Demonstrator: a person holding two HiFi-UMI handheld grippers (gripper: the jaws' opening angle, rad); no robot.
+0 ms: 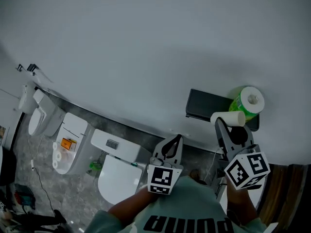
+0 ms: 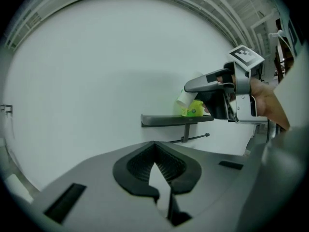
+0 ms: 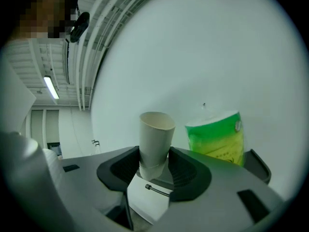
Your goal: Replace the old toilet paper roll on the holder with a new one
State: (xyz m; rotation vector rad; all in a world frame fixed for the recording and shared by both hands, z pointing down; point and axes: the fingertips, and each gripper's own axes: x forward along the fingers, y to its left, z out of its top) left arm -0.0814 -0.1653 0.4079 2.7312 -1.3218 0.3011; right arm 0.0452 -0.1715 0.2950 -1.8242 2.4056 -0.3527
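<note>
Right gripper is clamped on the empty cardboard tube, which is raised beside the green-wrapped new roll on the black wall shelf. Left gripper is closed and empty. A thin holder rod projects under the shelf. White wall; grey stone floor with toilet. Dim fixtures at the far left are probably more sanitary ware.
</note>
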